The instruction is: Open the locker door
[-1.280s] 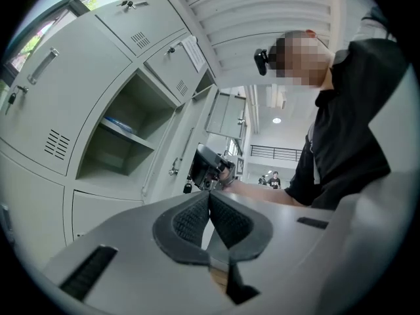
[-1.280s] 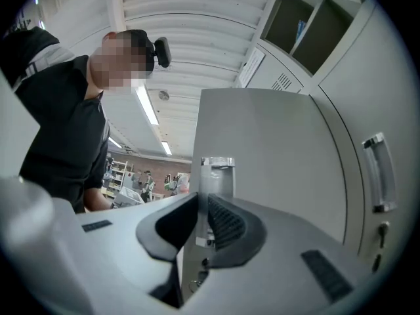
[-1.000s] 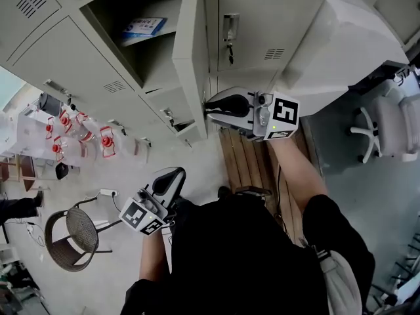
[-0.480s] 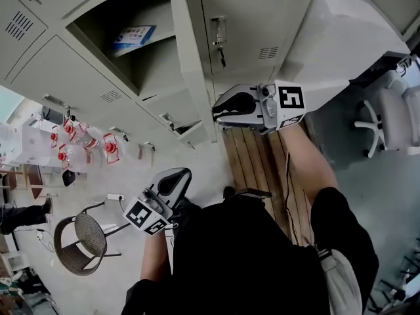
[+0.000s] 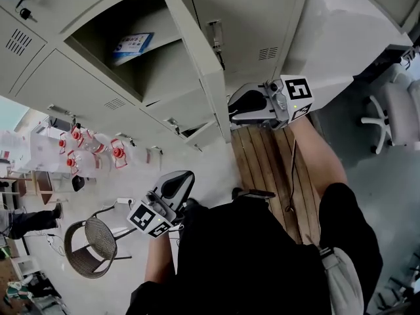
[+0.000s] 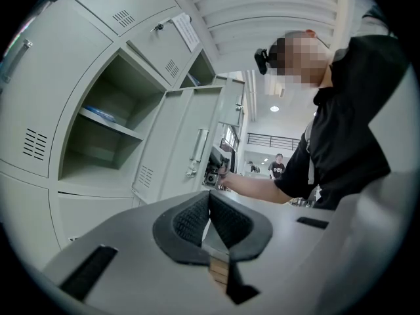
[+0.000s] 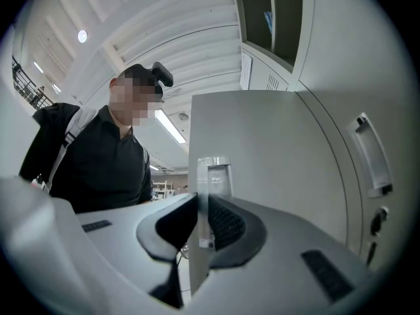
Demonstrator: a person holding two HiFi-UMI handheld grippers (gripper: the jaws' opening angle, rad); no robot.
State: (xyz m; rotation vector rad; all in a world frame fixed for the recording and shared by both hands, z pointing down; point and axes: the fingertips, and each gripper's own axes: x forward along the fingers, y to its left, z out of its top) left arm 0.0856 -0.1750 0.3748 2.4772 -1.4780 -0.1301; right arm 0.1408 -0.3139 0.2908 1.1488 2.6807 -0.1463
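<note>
The grey locker door (image 5: pixel 197 51) stands swung out from the open compartment (image 5: pixel 131 58) and shows almost edge-on in the head view. My right gripper (image 5: pixel 231 113) is shut on the door's free edge near its lower corner. In the right gripper view the door edge (image 7: pixel 199 176) with its small metal latch plate (image 7: pixel 214 174) sits between the two black pads (image 7: pixel 226 225). My left gripper (image 5: pixel 176 184) hangs low by my hip, away from the lockers. In the left gripper view its pads (image 6: pixel 190 216) meet with nothing between them, so my left gripper (image 6: pixel 209 218) is shut.
A blue-and-white leaflet (image 5: pixel 131 44) lies on the shelf inside the compartment. The neighbouring closed locker (image 5: pixel 256 25) has a handle (image 5: pixel 214 35) with keys. A wicker chair (image 5: pixel 92 245) stands at lower left, a white office chair (image 5: pixel 394 117) at right, wooden planks (image 5: pixel 269 169) underfoot.
The door has swung further out to the right, with my right gripper moving right along with its edge. The left gripper has hardly moved.
</note>
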